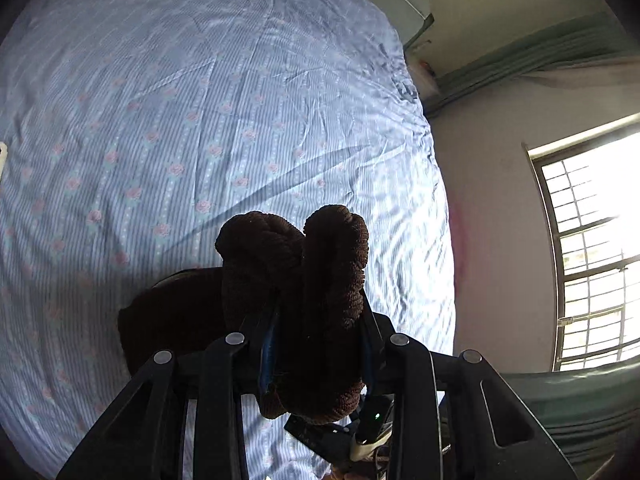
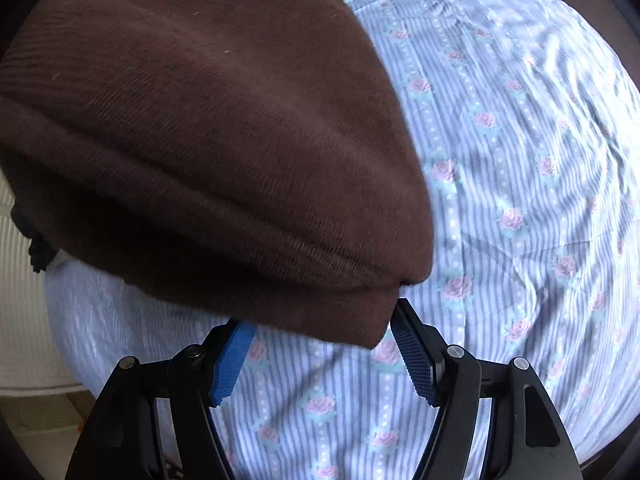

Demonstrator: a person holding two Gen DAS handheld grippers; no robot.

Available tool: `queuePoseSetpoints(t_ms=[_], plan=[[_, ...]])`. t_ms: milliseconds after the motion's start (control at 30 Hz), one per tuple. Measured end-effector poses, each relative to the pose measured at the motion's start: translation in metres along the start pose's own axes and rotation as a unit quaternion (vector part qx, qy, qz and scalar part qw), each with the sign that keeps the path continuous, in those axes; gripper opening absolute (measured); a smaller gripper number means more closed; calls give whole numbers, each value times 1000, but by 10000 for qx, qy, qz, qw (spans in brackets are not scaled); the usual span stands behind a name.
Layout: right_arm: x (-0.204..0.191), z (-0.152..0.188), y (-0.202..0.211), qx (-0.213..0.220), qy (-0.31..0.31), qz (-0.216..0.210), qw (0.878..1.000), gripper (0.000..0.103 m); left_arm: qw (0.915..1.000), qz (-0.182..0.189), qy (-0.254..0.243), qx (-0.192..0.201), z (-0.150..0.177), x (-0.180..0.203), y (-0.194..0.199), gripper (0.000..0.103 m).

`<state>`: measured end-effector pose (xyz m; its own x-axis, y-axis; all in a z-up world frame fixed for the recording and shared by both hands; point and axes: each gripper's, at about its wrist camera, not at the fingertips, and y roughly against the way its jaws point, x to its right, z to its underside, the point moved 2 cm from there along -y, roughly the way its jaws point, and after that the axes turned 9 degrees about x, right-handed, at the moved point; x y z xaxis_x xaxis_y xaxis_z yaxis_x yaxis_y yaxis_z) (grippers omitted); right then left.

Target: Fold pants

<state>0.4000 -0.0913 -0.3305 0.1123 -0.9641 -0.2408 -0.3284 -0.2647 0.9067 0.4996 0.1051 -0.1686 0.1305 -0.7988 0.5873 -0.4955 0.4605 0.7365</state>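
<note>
The dark brown ribbed pants [image 1: 320,280] are bunched between the fingers of my left gripper [image 1: 320,312], which is shut on a thick wad of the fabric and holds it above the bed; more of the pants hangs below at the left [image 1: 176,316]. In the right wrist view the pants [image 2: 208,152] spread wide over the upper left, folded in layers. My right gripper [image 2: 320,320] is open, its blue pads [image 2: 414,356] on either side of the pants' near corner, which lies over the fingertips.
The bed has a light blue striped sheet with pink roses [image 1: 200,120], also in the right wrist view [image 2: 520,200]. A wall with a barred window [image 1: 592,260] and green curtain [image 1: 560,408] lies to the right. A white ribbed object [image 2: 20,312] sits beside the bed.
</note>
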Motion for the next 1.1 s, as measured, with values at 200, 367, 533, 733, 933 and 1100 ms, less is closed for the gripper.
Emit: queuePoseSetpoints(t_ms=[200, 367, 533, 733, 933, 1100], plan=[[47, -26, 43, 893, -590, 622, 9923, 70, 9995, -127, 248, -159, 23, -34, -5, 32], [63, -34, 48, 895, -542, 809, 9912, 70, 9942, -462, 908, -356, 60, -93, -16, 31], [50, -24, 41, 751, 421, 1139, 9898, 70, 9871, -919, 1200, -521, 94, -140, -24, 30], [50, -12, 31, 540, 954, 1216, 9865, 70, 9887, -1269, 530, -591, 111, -137, -34, 31], [42, -11, 29, 407, 1120, 1108, 9867, 71, 9864, -1528, -11, -606, 101, -136, -39, 32], [32, -8, 31, 399, 1134, 1068, 9870, 71, 9846, -1637, -80, -614, 102, -143, -42, 32]])
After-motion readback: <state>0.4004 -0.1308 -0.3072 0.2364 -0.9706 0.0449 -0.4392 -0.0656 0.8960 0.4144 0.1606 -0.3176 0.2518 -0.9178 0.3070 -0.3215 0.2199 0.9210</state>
